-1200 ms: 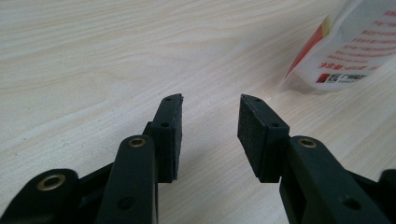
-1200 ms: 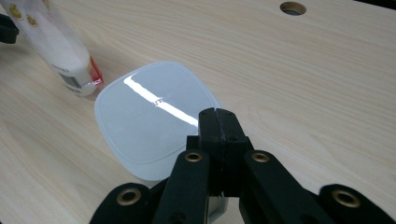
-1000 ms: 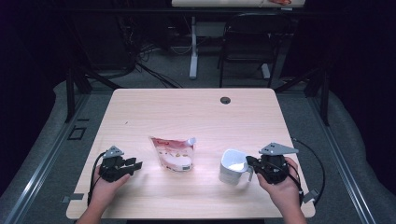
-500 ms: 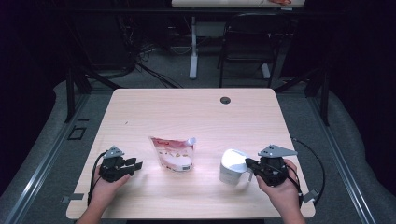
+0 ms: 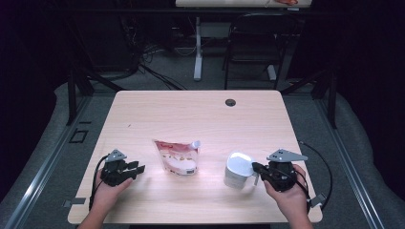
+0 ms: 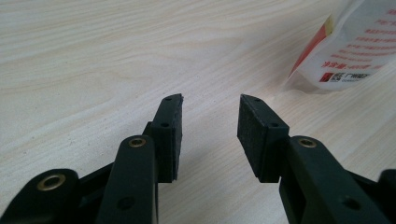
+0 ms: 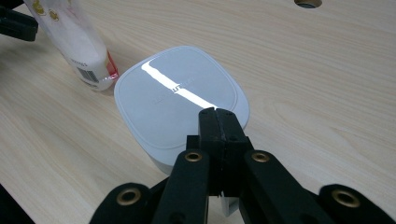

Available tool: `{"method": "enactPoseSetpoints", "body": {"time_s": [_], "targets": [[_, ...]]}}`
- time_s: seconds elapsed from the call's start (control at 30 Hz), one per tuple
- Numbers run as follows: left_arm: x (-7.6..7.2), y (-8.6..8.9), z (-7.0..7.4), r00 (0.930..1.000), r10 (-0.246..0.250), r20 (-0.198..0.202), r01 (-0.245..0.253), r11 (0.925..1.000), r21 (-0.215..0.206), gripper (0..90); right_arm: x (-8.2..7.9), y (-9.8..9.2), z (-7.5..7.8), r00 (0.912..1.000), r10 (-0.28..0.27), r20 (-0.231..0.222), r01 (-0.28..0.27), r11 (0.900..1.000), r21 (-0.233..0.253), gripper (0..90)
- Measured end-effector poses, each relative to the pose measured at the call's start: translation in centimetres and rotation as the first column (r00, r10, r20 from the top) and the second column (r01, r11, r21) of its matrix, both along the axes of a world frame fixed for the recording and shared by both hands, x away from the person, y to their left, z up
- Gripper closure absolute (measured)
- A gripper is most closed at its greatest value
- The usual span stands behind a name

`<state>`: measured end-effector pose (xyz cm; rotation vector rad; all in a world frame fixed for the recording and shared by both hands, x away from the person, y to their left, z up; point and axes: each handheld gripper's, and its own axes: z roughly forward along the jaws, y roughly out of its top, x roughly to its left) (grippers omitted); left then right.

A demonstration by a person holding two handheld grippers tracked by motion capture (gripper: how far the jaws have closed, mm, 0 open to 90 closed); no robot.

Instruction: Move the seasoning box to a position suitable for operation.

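Observation:
A white lidded container (image 5: 237,168) stands on the wooden table (image 5: 200,114) at the front right. My right gripper (image 5: 257,169) is shut on the container's handle at its right side; in the right gripper view the jaws (image 7: 217,114) press together just over the edge of the glossy lid (image 7: 180,95). A white and red spouted pouch (image 5: 176,156) lies flat at the front centre. My left gripper (image 5: 137,168) rests on the table left of the pouch, open and holding nothing (image 6: 210,105), with the pouch's corner (image 6: 355,46) ahead to its right.
A round cable hole (image 5: 230,102) sits near the table's far edge. The pouch's barcoded end (image 7: 79,42) lies close beside the container. Beyond the table stand a black chair (image 5: 253,43) and a desk leg (image 5: 197,47). Cables trail from both grippers.
My right gripper has shifted slightly toward the near edge with the container, whose lid now faces straight up. The left gripper and the pouch have stayed put.

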<state>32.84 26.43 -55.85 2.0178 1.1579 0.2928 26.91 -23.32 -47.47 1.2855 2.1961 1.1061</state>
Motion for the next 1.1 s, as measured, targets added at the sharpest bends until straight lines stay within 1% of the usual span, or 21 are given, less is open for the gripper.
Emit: {"method": "enactPoseSetpoints", "body": {"time_s": [0.23,0.4,0.43,0.47,0.6,0.8,0.87,1.1], "targets": [[0.02,0.01,-0.01,1.0000,0.003,-0.002,-0.003,1.0000,0.002,60.5,-0.01,-0.24,-0.09,1.0000,0.000,-0.003,0.000,1.000,0.015,90.0],[0.02,0.01,-0.06,1.0000,0.008,0.002,-0.008,1.0000,0.004,60.5,-0.05,-0.33,-0.16,1.0000,0.001,0.000,-0.001,1.000,0.018,90.0],[0.02,0.05,-0.03,1.0000,0.006,-0.002,-0.006,1.0000,0.005,60.5,-0.08,-0.32,-0.22,1.0000,-0.002,0.005,0.002,1.000,0.023,90.0],[-0.01,-0.03,-0.07,0.9998,0.018,0.005,-0.018,0.9998,0.007,60.5,-0.09,-0.33,-0.22,1.0000,0.000,0.005,0.000,1.000,0.021,90.0],[0.05,0.10,0.02,1.0000,0.003,-0.008,-0.003,1.0000,0.009,60.5,-0.13,-0.32,-0.27,1.0000,-0.005,0.005,0.005,1.000,0.029,90.0],[0.05,0.04,-0.04,1.0000,0.008,-0.004,-0.008,0.9999,0.007,60.5,-0.20,-0.38,-0.32,0.9999,-0.006,0.009,0.006,1.000,0.029,90.0],[0.08,0.12,0.01,1.0000,0.005,-0.005,-0.005,0.9999,0.013,60.5,-0.21,-0.40,-0.36,0.9999,-0.009,0.009,0.008,0.999,0.038,90.0],[0.06,0.03,-0.06,0.9999,0.010,-0.005,-0.010,0.9999,0.008,60.5,-0.17,-0.62,-0.46,1.0000,-0.006,0.004,0.006,0.999,0.054,90.0]]}}
